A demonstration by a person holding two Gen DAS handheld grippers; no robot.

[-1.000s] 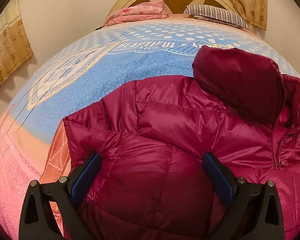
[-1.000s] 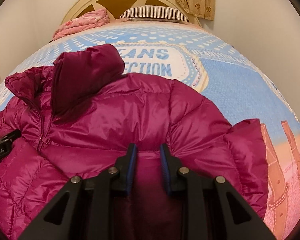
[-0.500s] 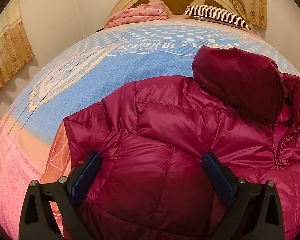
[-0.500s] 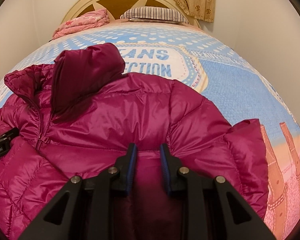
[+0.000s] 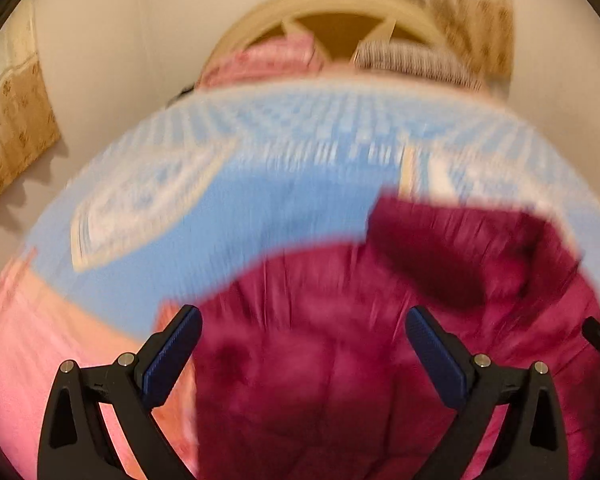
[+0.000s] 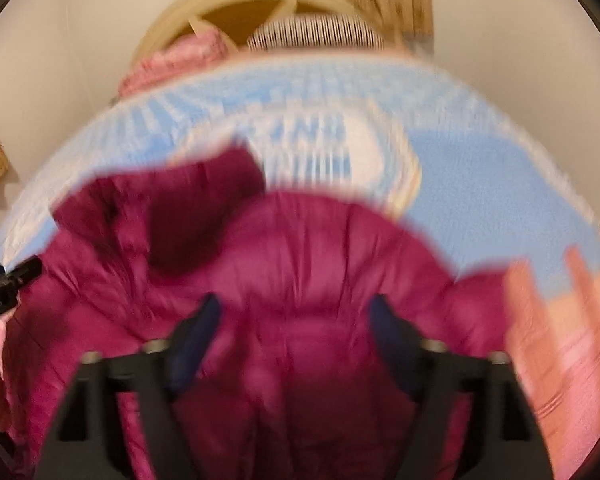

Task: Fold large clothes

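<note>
A magenta puffer jacket (image 5: 320, 340) with a dark hood (image 5: 460, 248) lies on the blue and pink bedspread (image 5: 280, 208). Both views are blurred by motion. My left gripper (image 5: 304, 344) is open, its blue pads wide apart over the jacket's left side. In the right wrist view the same jacket (image 6: 300, 272) fills the lower middle, hood (image 6: 204, 208) at upper left. My right gripper (image 6: 296, 332) is open over the jacket's right side, with nothing between the pads. The tip of the other gripper shows at each view's edge.
A cream headboard (image 5: 340, 12), a pink folded blanket (image 5: 260, 60) and a striped pillow (image 5: 412, 60) stand at the far end of the bed. Curtains hang at the left (image 5: 12, 120) and top right. White walls flank the bed.
My right gripper has opened and let go of the jacket fabric. Both grippers have pulled back and up, so the jacket sits lower in both views. The left gripper stays open.
</note>
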